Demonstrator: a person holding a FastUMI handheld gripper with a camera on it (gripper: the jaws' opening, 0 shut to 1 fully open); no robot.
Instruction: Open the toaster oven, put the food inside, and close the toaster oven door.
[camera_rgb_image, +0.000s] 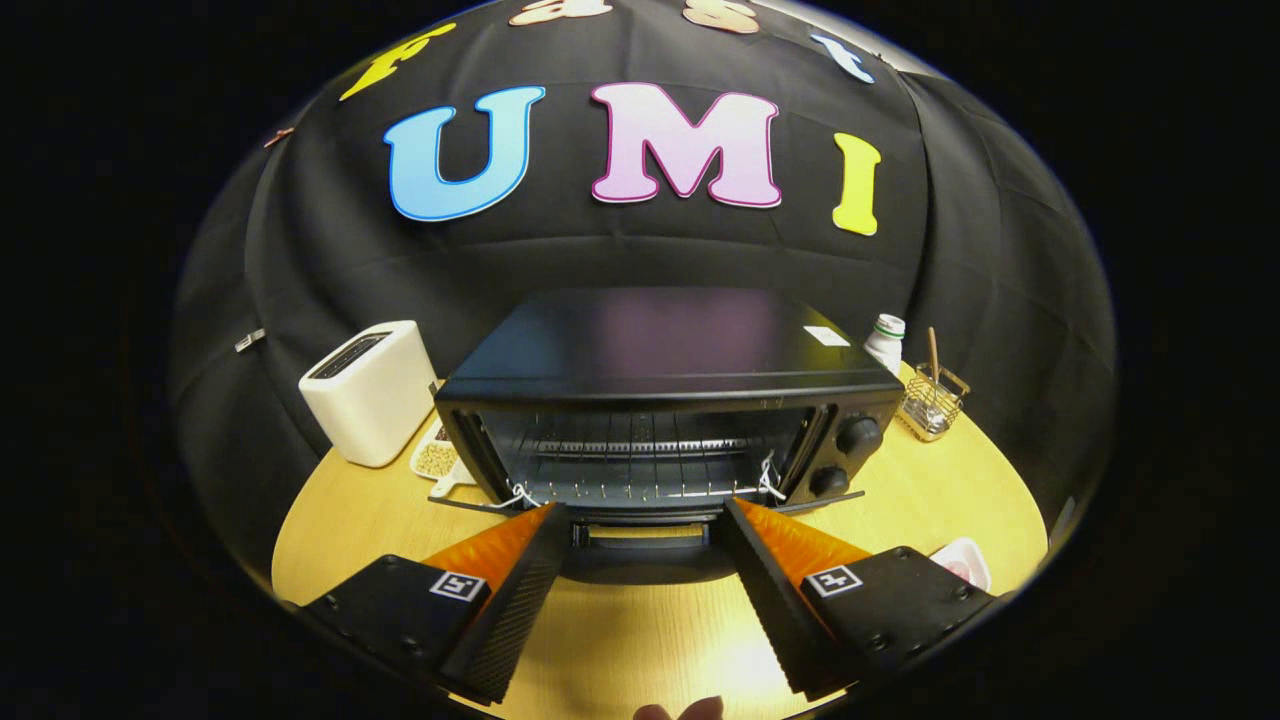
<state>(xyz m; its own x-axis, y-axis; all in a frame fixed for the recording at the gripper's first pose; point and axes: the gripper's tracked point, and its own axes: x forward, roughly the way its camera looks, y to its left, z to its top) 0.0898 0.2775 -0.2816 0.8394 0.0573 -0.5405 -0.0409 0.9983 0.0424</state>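
The gripper (640, 520) sits low over the wooden table (930, 500), fingers spread wide with nothing between them but the edge of the door. Dead ahead at twelve o'clock stands the black toaster oven (665, 400), its door (645, 548) dropped down flat toward the fingertips, and the wire rack (640, 465) inside is in plain sight. Two knobs (858, 436) sit on its front at about one o'clock. Off at ten o'clock there's a white toaster (372, 392), and just beside it a small dish (436, 458) with something pale in it. At two o'clock, a white bottle (885, 342) and a wire basket (932, 400). Down at four o'clock, a white tray (962, 562) with something pinkish peeks past the right finger; can't tell what it is. Fingertips of a person's hand (680, 711) show at six o'clock.
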